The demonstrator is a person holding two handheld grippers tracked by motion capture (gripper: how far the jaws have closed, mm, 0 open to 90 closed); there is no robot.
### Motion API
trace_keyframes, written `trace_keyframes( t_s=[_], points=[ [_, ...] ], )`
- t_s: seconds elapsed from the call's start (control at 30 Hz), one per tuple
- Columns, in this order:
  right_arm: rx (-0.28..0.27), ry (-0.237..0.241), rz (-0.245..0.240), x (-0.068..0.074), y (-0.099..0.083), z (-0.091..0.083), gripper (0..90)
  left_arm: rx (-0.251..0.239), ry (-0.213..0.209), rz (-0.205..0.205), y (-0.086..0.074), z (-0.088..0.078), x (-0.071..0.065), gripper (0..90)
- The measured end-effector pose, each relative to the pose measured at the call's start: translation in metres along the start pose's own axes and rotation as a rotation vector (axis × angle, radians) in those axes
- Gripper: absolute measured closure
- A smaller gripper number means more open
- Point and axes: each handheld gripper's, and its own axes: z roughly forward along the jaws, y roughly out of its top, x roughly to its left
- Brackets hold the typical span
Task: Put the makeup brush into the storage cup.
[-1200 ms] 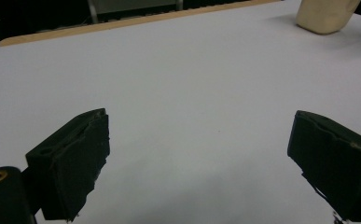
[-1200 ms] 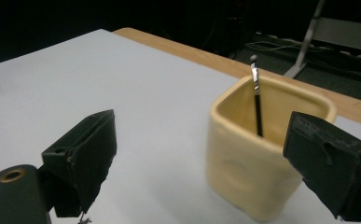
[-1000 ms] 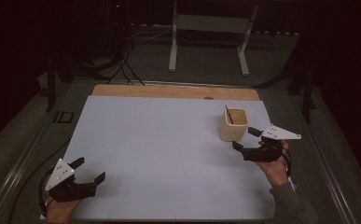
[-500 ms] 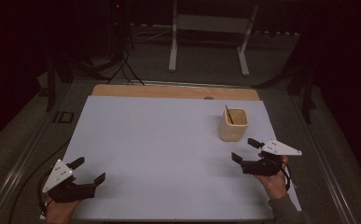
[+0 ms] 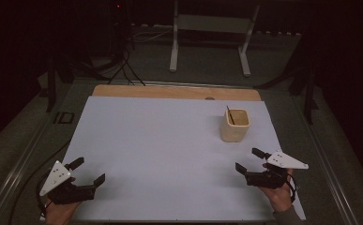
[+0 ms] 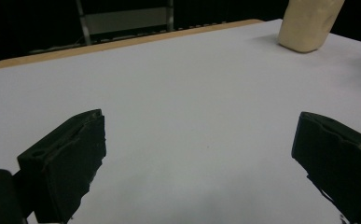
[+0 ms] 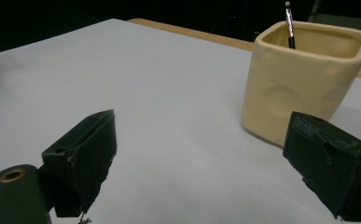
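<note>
While both jaws stand wide and empty, rest the right gripper [image 5: 250, 161] low, away from the cup [image 5: 235, 124] with its pen [image 7: 288, 23].

A cream, square-mouthed ceramic cup [image 5: 235, 125] with dimpled sides stands upright on the white sheet's far right part; a thin dark pen [image 5: 229, 115] leans inside it, tip above the rim.

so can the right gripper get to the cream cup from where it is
Probably yes. The right gripper is open, the cream cup stands just ahead of it on the white sheet, and nothing lies between them.
</note>
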Motion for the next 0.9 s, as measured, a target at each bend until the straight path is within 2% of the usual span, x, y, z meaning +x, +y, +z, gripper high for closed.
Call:
trace_keyframes(
  t_s=[0.2,0.47,0.9],
  points=[
    [0.01,0.011,-0.007,0.006,-0.008,-0.003,9.6,-0.017,0.004,0.001,0.001,-0.001,0.0,3.5],
    [-0.01,0.016,-0.012,0.012,-0.011,-0.007,9.6,-0.037,0.004,-0.004,0.002,-0.004,0.0,2.9],
    [-0.019,0.003,-0.015,0.015,-0.015,-0.012,9.6,-0.042,0.014,-0.003,0.002,-0.004,0.0,2.9]
  ],
)
